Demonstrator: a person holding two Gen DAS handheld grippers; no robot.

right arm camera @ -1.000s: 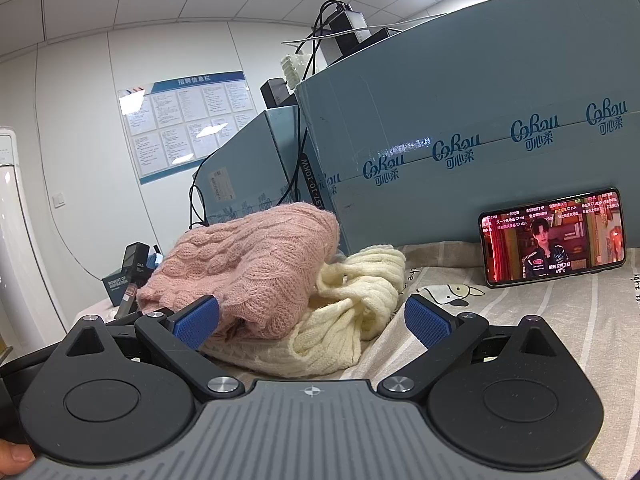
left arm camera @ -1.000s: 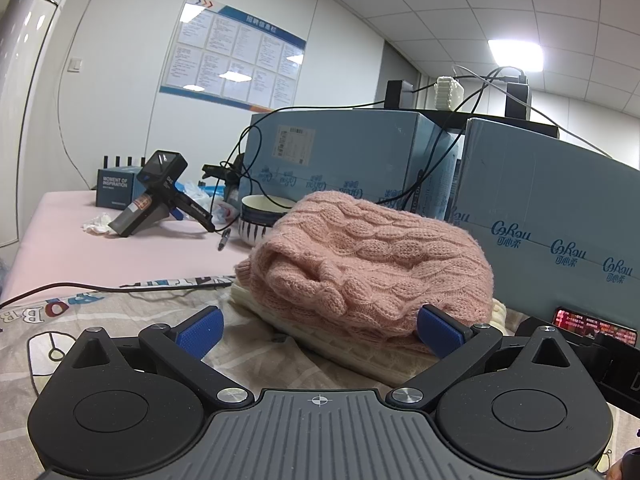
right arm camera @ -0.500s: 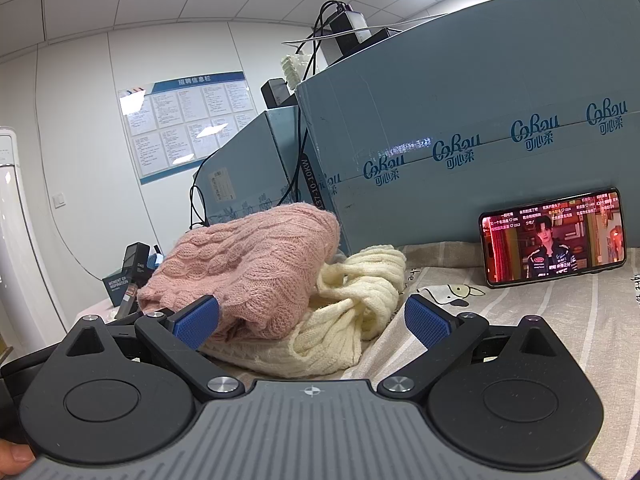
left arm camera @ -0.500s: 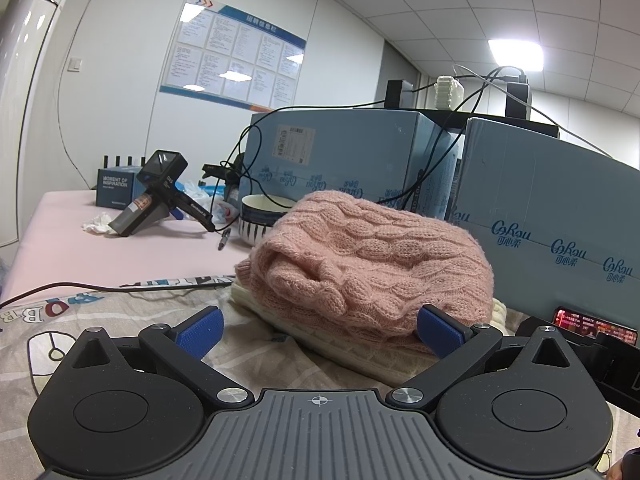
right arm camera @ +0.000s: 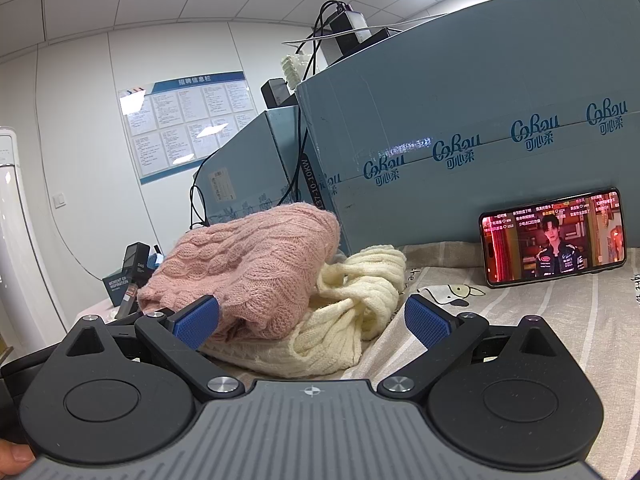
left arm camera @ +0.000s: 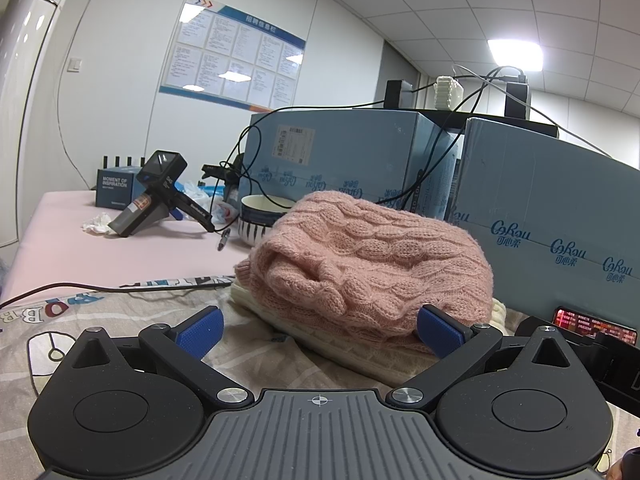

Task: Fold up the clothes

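A folded pink cable-knit sweater [left arm camera: 372, 256] lies on top of a cream knit sweater [left arm camera: 384, 356], stacked on a patterned bed sheet [left arm camera: 100, 320]. My left gripper [left arm camera: 318, 330] is open just in front of the stack, its blue pads wide apart and holding nothing. From the right wrist view the pink sweater [right arm camera: 248, 268] rests over the cream sweater [right arm camera: 352, 312], whose bunched end sticks out to the right. My right gripper [right arm camera: 310, 320] is also open, close to the stack and apart from it.
Large blue cardboard boxes [right arm camera: 460, 128] stand behind the clothes. A phone [right arm camera: 552, 238] playing video leans against one box. On the pink table part lie a handheld camera device [left arm camera: 156, 200], a striped bowl [left arm camera: 260, 216], a cable [left arm camera: 80, 288] and tissue [left arm camera: 96, 224].
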